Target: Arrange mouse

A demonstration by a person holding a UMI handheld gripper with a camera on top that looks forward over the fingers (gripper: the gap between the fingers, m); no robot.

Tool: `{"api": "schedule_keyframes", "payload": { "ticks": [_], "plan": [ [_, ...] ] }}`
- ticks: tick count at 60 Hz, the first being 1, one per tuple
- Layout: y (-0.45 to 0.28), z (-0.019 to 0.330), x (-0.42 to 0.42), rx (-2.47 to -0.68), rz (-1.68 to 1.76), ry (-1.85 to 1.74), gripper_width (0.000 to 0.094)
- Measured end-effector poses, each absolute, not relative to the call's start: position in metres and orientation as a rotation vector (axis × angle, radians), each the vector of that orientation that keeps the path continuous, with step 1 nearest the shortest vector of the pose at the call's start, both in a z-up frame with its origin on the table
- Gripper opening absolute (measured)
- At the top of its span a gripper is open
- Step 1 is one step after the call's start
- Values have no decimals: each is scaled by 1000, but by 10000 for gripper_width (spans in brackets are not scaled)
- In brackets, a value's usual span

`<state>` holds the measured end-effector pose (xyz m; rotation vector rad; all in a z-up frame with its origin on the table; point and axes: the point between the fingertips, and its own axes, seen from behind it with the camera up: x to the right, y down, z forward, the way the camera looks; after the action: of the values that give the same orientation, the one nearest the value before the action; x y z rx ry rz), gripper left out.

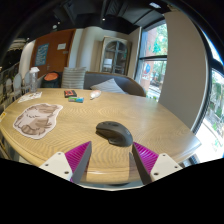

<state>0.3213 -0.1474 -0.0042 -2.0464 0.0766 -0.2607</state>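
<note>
A dark grey computer mouse (114,132) lies on the round wooden table (160,118), just ahead of my fingers and apart from them. My gripper (111,160) is open, its two magenta pads (76,155) spread wide, and only bare tabletop lies between them. Farther off on the table sits a printed mouse mat (37,119) with a pale picture on it.
Small coloured items (74,96) and a white object (95,95) lie at the table's far side. Grey chairs (110,82) stand beyond the table, with windows (152,62) behind. The table's near edge runs just under my fingers.
</note>
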Motion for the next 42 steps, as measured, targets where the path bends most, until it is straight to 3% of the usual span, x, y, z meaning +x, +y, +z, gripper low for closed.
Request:
{"api": "schedule_keyframes", "payload": {
  "ticks": [25, 28, 31, 38, 42],
  "plan": [
    [-32, -12, 411, -2227, -248, 196, 804],
    [-22, -15, 415, -2230, -228, 217, 709],
    [-16, -19, 408, -2245, -156, 269, 517],
    [-16, -14, 413, -2227, -204, 306, 383],
    [-17, -9, 404, -2229, -199, 320, 363]
  ]
}}
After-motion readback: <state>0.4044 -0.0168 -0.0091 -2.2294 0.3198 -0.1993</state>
